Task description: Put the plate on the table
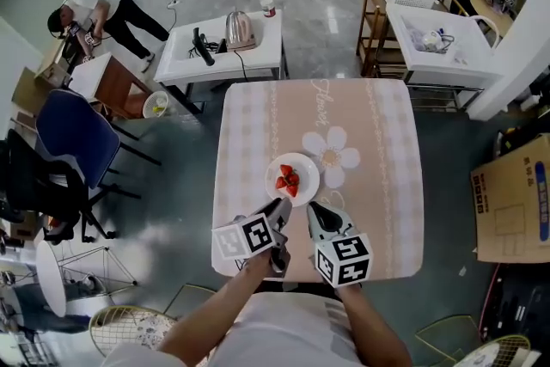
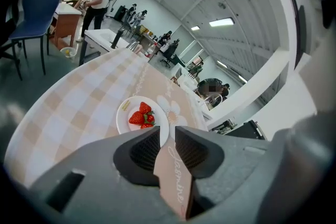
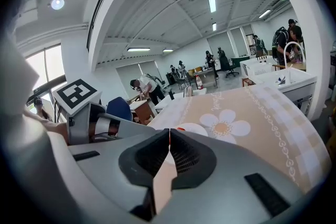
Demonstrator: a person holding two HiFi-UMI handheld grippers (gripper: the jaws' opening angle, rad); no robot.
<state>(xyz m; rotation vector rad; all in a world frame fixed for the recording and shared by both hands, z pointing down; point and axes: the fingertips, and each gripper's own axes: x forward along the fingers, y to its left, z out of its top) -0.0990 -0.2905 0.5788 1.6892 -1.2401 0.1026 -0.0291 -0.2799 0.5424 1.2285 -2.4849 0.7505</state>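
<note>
A small white plate (image 1: 304,167) with several strawberries (image 1: 288,180) rests on the beige flowered table (image 1: 378,185), left of the daisy print. My left gripper (image 1: 281,207) hovers just behind the plate's near rim. In the left gripper view its jaws (image 2: 167,131) stand a narrow gap apart with only tablecloth between them, and the plate (image 2: 130,119) lies just ahead. My right gripper (image 1: 314,210) is beside it, near the plate's right edge. In the right gripper view its jaws (image 3: 169,134) meet at the tips, holding nothing, and the plate (image 3: 191,128) peeks over them.
Beyond the table stands a white side table (image 1: 258,56) with a kettle (image 1: 239,30) and a bottle (image 1: 267,2). A blue chair (image 1: 73,137) is at the left, a cardboard box (image 1: 514,202) at the right. People work at desks further off.
</note>
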